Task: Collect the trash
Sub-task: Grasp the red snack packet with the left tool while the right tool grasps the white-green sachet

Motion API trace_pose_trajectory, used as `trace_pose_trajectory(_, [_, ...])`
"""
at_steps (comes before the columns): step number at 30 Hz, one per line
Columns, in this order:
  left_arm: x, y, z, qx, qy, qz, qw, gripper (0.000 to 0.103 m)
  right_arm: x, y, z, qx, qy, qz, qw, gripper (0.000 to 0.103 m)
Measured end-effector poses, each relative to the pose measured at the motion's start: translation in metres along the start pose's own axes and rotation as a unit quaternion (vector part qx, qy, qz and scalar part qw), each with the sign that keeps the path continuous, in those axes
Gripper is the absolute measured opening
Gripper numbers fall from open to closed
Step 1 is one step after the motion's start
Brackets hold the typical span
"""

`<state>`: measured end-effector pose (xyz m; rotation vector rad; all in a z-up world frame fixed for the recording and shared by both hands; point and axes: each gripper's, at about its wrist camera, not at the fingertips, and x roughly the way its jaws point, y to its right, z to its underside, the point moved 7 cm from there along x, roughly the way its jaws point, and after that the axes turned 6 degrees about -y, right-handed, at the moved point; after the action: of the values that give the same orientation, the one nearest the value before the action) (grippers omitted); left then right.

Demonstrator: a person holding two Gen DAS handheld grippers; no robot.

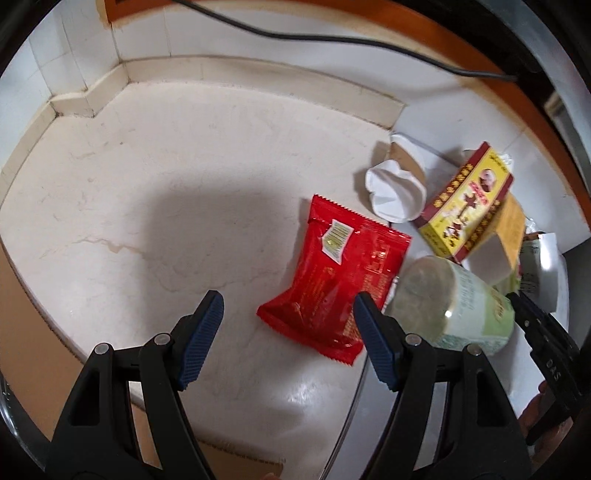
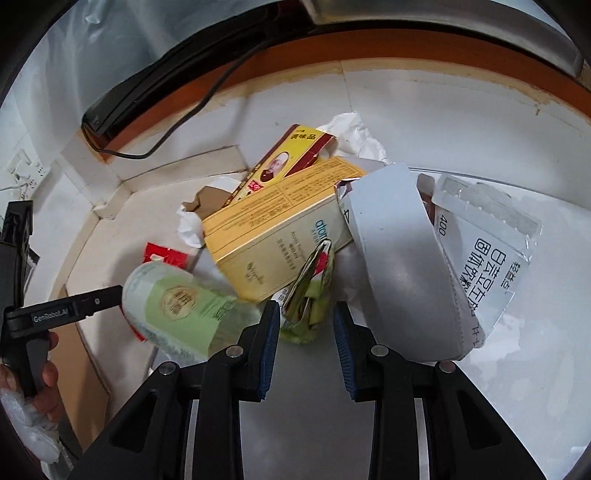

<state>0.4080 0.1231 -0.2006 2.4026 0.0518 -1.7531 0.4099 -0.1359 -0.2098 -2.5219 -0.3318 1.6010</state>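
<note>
In the left wrist view a red snack packet (image 1: 332, 273) lies flat on the pale stone surface. My left gripper (image 1: 288, 314) hovers open just in front of it, its right pad over the packet's edge. To the right lie a green-labelled bottle (image 1: 454, 302), a red-and-yellow box (image 1: 465, 199) and a crushed white paper cup (image 1: 395, 192). My right gripper (image 2: 306, 321) is shut on a crumpled green wrapper (image 2: 308, 295), low over the pile. A gold carton (image 2: 273, 229), a grey pouch (image 2: 399, 266) and the bottle (image 2: 177, 306) surround it.
A black cable (image 1: 295, 35) runs along the white wall above the skirting. A dark bar (image 2: 122, 96) leans at the back. The pile sits on a white sheet (image 2: 535, 369) with a clear rim. A hand (image 2: 44, 384) holds the left gripper's handle and some clear plastic.
</note>
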Motion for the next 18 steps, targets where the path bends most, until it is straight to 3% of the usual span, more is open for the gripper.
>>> trace_pose_trajectory(6, [0.018,0.001,-0.007,-0.012,-0.013,0.017,0.9997,0.065,0.013,0.003,0.004,0.001,-0.014,-0.001,1.000,0.030])
trace_pose_trajectory(9, [0.022,0.004,-0.009,-0.007,-0.011,0.015,0.9998,0.053,0.013,0.004,0.007,-0.001,-0.007,0.000,1.000,0.024])
trace_pose_trajectory(12, [0.023,0.007,-0.010,-0.004,-0.011,0.021,0.9997,0.029,0.008,0.001,0.009,-0.010,0.006,0.003,1.000,0.013])
trace_pose_trajectory(13, [0.022,0.010,-0.010,-0.005,-0.010,0.026,0.9996,0.014,0.006,0.000,0.008,-0.015,0.013,0.005,1.000,0.011])
trace_pose_trajectory(18, [0.003,0.023,-0.006,0.009,0.028,0.015,0.9994,0.003,-0.009,-0.010,0.007,-0.034,0.049,0.011,0.998,0.007])
